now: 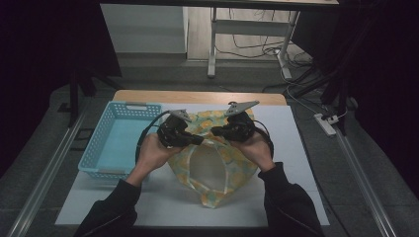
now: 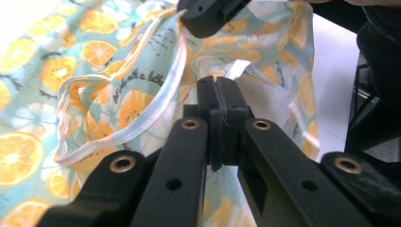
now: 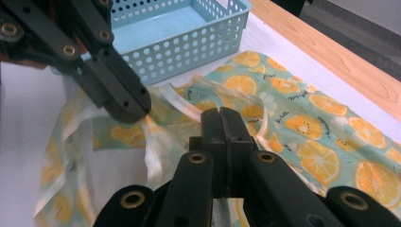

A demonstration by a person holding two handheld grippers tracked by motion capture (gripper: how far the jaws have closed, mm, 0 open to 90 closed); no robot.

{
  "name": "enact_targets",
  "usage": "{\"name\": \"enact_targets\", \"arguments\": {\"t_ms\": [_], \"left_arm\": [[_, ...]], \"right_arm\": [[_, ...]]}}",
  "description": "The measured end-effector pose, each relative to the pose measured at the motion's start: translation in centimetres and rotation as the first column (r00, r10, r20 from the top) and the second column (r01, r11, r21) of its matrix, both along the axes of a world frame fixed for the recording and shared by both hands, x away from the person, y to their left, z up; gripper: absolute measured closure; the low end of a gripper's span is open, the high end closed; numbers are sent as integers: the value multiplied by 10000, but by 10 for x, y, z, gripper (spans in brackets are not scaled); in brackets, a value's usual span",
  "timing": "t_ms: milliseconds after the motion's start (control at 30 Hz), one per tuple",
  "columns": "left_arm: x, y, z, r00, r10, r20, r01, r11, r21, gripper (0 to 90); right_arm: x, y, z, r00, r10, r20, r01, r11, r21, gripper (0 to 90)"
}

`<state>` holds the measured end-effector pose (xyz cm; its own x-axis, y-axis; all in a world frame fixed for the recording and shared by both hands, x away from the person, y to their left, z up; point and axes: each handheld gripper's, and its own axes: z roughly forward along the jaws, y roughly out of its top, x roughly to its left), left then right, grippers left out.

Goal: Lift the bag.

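Gripping the orange-print cloth (image 1: 217, 163) near table centre, both grippers pinch its white-trimmed edge, seemingly to lift and spread it. From above, the left gripper (image 1: 200, 140) and right gripper (image 1: 213, 131) meet almost tip to tip, the blue basket (image 1: 101, 143) lying at nine o'clock, bare table (image 1: 296, 148) at three. Left gripper view: jaws clamped on fabric. Right gripper view: jaws likewise shut on cloth, basket at eleven o'clock.

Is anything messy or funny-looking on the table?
Only the orange-print cloth: it lies rumpled, not flat, pulled up in the middle where the left gripper and right gripper pinch it. The basket sits straight. Nothing looks spilled or torn.
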<state>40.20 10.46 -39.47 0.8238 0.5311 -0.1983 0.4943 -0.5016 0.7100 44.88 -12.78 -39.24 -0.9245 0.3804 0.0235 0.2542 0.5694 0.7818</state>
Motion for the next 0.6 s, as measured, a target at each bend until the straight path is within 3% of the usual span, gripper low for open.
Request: {"name": "enact_targets", "arguments": {"t_ms": [600], "left_arm": [[12,20,42,9996,155,224,-140,9976,-683,898]], "right_arm": [[-3,-3,27,9999,52,88,-53,9999,109,900]]}}
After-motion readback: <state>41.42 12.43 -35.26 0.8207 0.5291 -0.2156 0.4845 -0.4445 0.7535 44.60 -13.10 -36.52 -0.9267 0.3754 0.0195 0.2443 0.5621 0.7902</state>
